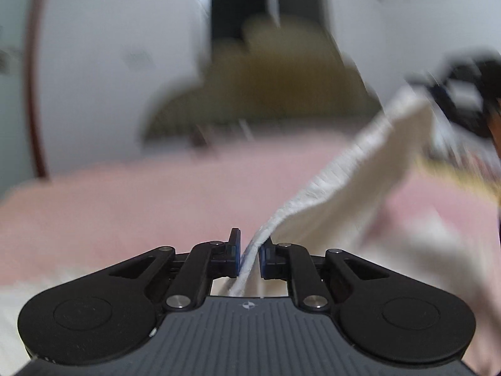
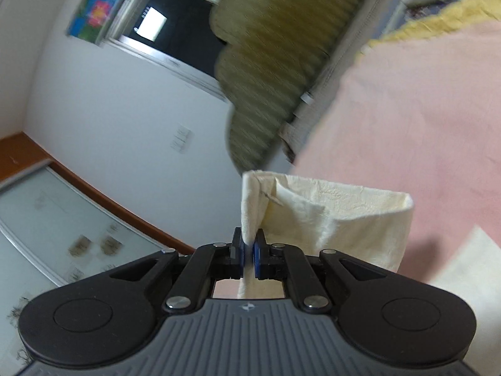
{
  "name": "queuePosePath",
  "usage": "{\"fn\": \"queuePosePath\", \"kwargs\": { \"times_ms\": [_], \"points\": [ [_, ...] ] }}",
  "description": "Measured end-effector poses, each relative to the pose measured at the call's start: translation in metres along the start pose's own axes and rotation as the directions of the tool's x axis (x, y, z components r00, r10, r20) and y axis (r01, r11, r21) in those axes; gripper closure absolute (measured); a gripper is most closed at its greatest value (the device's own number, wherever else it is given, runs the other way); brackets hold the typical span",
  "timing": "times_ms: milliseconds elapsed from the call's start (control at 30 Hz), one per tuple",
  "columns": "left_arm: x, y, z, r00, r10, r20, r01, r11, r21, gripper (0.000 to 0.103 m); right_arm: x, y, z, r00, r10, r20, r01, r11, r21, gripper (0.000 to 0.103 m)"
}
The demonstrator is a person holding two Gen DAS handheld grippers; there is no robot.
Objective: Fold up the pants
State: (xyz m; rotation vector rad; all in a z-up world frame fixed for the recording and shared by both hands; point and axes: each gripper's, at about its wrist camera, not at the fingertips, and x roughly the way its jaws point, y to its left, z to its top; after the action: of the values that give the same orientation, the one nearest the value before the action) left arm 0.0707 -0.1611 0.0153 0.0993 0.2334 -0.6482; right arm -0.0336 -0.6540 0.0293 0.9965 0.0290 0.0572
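The pants (image 2: pixel 328 219) are pale cream with a faint crinkled texture. The bed cover (image 2: pixel 422 119) is plain pink, edged in yellow at two o'clock. An olive ribbed cushion (image 2: pixel 269 62) stands behind. Black tongs (image 2: pixel 249 258) carry blue pads (image 2: pixel 257 258).

- Below me spreads a pink bedsheet (image 2: pixel 422 119), blurred in my left view (image 1: pixel 156 203).
- At its far edge I see a yellow fringed cloth (image 2: pixel 438 15).
- An olive-green striped cushion or headboard (image 2: pixel 272 62) stands beyond the bed, beside the white wall (image 2: pixel 125 109).
- A dark window (image 2: pixel 175 31) with a pale frame is set in that wall; a bright rectangle (image 2: pixel 152 23) shows in its glass.
- A colourful flowered picture or curtain (image 2: pixel 97 6) hangs at the window's edge.
- I see a small wall plate (image 2: pixel 181 139) on the wall.
- A brown wooden frame (image 2: pixel 94 188) borders a frosted glass panel (image 2: pixel 62 225) with faint printed motifs.
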Motion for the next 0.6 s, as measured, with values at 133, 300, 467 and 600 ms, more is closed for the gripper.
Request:
{"fn": "queuePosePath", "kwargs": {
  "times_ms": [133,300,467,600],
  "points": [
    [-0.02,-0.001,0.01,0.998,-0.037,0.049,0.033,0.995,0.092,0.083,-0.038,0.014,-0.012,0.993,0.087,0.082,-0.077,0.99,-0.121,0.097],
    [-0.008,-0.029,-0.056,0.928,-0.253,-0.273,0.297,0.945,0.137,0.085,-0.086,-0.07,-0.045,0.974,-0.227,-0.002,0.226,0.971,0.079,0.097],
    [-0.008,-0.04,-0.082,0.914,-0.253,-0.318,0.319,0.931,0.175,0.085,-0.13,-0.115,-0.075,0.944,-0.33,-0.019,0.326,0.923,0.204,0.097],
    [-0.008,-0.029,-0.073,0.91,-0.273,-0.314,0.33,0.933,0.145,0.085,-0.139,-0.106,-0.08,0.94,-0.34,-0.01,0.336,0.925,0.179,0.097]
  ]
}}
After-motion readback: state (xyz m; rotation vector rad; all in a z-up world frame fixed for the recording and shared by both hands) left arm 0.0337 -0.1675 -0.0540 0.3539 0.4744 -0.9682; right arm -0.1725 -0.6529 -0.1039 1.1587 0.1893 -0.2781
